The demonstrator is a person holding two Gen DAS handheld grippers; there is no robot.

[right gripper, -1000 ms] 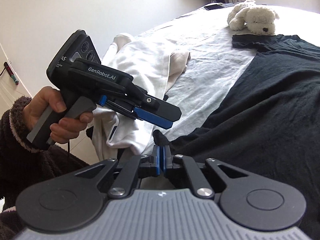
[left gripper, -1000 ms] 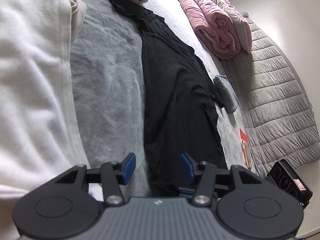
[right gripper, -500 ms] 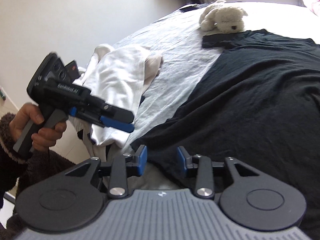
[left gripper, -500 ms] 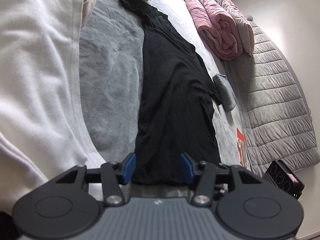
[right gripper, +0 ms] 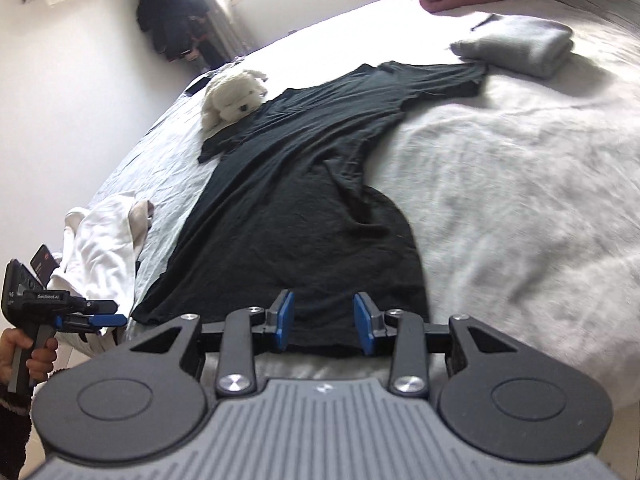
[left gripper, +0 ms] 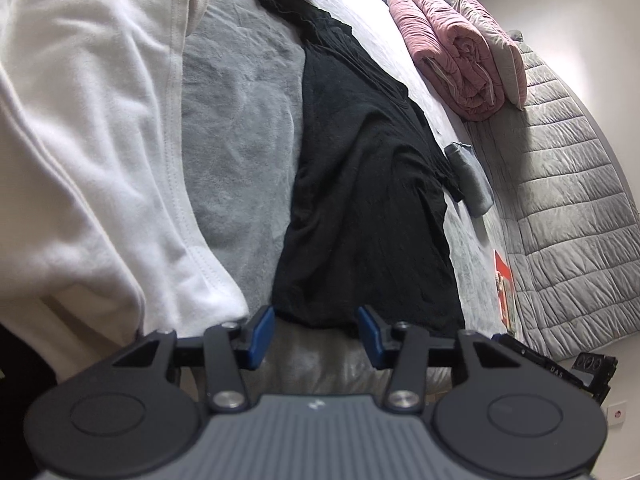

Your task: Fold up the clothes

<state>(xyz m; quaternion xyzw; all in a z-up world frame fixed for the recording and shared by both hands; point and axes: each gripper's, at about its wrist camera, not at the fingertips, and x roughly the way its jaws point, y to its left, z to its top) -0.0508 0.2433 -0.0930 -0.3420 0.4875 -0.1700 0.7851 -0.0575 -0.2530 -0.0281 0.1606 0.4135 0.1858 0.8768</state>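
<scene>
Black tee [right gripper: 296, 216] lay flat on the bed [right gripper: 520, 200], long axis running straight away from you: hem at the near edge, collar far end by the plush dog [right gripper: 234, 98]. One sleeve reached out toward the folded grey item [right gripper: 516, 46], touching or just short of it, couldn't tell.

Your R gripper [right gripper: 325, 326] sat right at the hem, about mid-width, jaws spread wide, nothing in them. Blue pads [right gripper: 286, 320] straddled the hem line, hovering or barely above; contact not clear.

Your L gripper [left gripper: 316, 334] was also wide apart and empty, at the hem's left corner region in the L wrist view, tee [left gripper: 360, 200] stretching ahead and slightly right of it. White garment [left gripper: 88, 120] lay just left, near the L pads [left gripper: 260, 334] but apart from the tee.

In the R wrist view the L gripper [right gripper: 102, 320] showed off the bed's left corner, just beside the tee's near-left corner.

Judgement: both were close to the hem, R more centred, L nearer the left corner. Next grab likely calls for the hem corners, then a fold along the long axis toward the collar. Risk: L pinching white cloth too.
</scene>
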